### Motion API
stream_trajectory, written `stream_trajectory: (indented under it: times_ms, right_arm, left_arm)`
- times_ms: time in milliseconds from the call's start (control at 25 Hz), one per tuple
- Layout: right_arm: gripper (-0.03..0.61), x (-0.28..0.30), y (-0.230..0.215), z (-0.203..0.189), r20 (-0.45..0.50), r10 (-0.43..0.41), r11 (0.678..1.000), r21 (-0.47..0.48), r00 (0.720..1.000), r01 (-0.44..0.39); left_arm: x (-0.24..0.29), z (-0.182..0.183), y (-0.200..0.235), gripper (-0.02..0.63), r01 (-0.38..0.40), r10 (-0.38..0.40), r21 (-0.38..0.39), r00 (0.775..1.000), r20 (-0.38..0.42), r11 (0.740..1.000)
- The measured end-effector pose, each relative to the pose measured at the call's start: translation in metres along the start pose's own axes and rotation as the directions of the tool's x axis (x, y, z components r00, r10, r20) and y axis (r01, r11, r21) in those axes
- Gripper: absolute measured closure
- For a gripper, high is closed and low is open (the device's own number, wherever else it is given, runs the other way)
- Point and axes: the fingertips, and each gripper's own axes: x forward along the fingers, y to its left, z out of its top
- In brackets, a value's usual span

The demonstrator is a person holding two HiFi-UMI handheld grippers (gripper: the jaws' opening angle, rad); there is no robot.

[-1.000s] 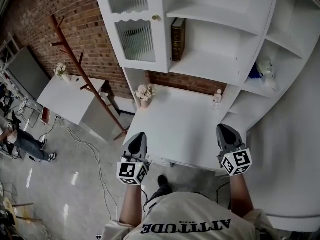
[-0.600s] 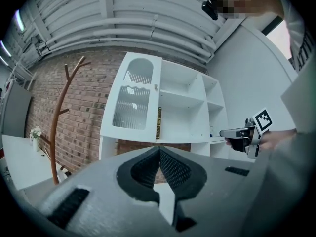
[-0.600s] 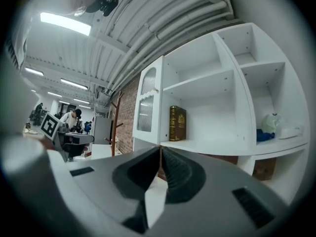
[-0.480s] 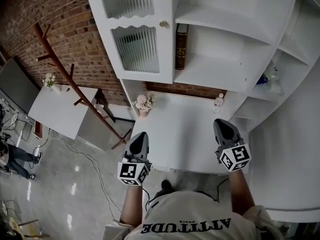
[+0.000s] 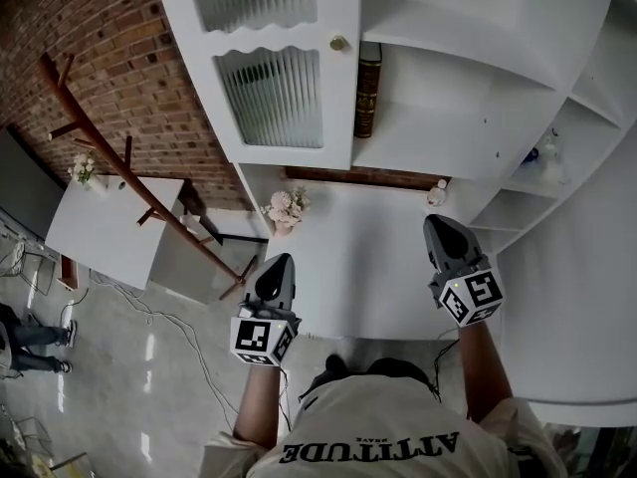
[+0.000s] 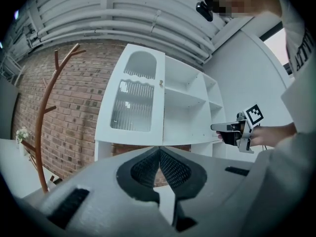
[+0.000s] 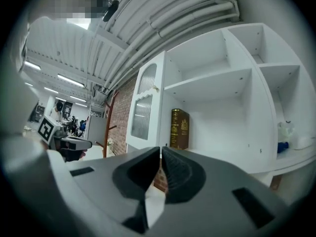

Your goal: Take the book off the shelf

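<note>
White counter (image 5: 368, 257), with a small pot of pale flowers (image 5: 286, 207) at the back left and a little bottle-like item (image 5: 436, 193) at the back right. Above it is a white shelf unit (image 5: 468, 28). It has a ribbed-glass door (image 5: 274, 98) with a brass knob (image 5: 338, 43) at left and open compartments to the right.

Book (image 5: 368, 90): dark brown, gilt on the spine. It stands upright at the left end of the open shelf (image 5: 428, 142), against the partition beside the door. The spine lettering is too small to read. Blue and white objects (image 5: 542, 154) sit on a side shelf further right; can't tell what they are.

Room: red brick wall (image 5: 109, 38), a reddish wooden coat stand (image 5: 129, 172) and a second small white table (image 5: 109, 232). The floor (image 5: 149, 366) is glossy grey, with a cable (image 5: 189, 317) trailing across it.

Left tool (image 5: 278, 267) and right tool (image 5: 443, 235) are both over the counter's near edge, well apart from the book. Each has its jaws closed together with nothing between them.

Writing: "ATTITUDE" across the person's shirt (image 5: 370, 450). The tools' cubes carry square black-and-white markers.
</note>
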Motion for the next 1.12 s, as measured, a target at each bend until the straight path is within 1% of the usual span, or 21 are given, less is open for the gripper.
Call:
stream_trajectory:
  times_ms: [200, 360, 560, 680, 800, 960, 1120]
  right_arm:
    - [0.545, 0.02, -0.008, 0.008, -0.003, 0.011, 1.0, -0.023, 1.0, -0.011]
    - [0.545, 0.037, -0.021, 0.015, 0.008, 0.037, 0.999, -0.028, 0.999, -0.037]
    - [0.545, 0.06, -0.036, 0.021, 0.005, 0.101, 0.994, -0.039, 0.995, -0.101]
    - [0.545, 0.076, -0.043, 0.026, -0.004, 0.152, 0.988, -0.028, 0.988, -0.153]
    - [0.543, 0.092, -0.049, 0.031, -0.024, 0.206, 0.978, -0.029, 0.978, -0.207]
    - [0.543, 0.117, -0.058, 0.035, -0.041, 0.24, 0.969, -0.053, 0.97, -0.242]
    - [0.543, 0.142, -0.063, 0.035, -0.057, 0.278, 0.958, -0.049, 0.959, -0.281]
  left_arm:
    - [0.009, 0.005, 0.003, 0.588, -0.005, 0.005, -0.009, 1.0, 0.009, 1.0]
    - [0.016, 0.006, 0.001, 0.588, -0.035, 0.035, -0.02, 0.999, 0.007, 0.999]
    - [0.022, 0.008, -0.004, 0.588, -0.093, 0.094, -0.022, 0.995, 0.024, 0.995]
    - [0.025, 0.012, -0.009, 0.588, -0.123, 0.123, -0.004, 0.992, 0.036, 0.992]
    - [0.03, 0.009, -0.018, 0.588, -0.14, 0.14, 0.004, 0.989, 0.041, 0.99]
    - [0.034, 0.003, -0.031, 0.588, -0.153, 0.153, 0.002, 0.988, 0.028, 0.988]
    - [0.036, 0.005, -0.032, 0.588, -0.176, 0.176, 0.012, 0.984, 0.024, 0.984]
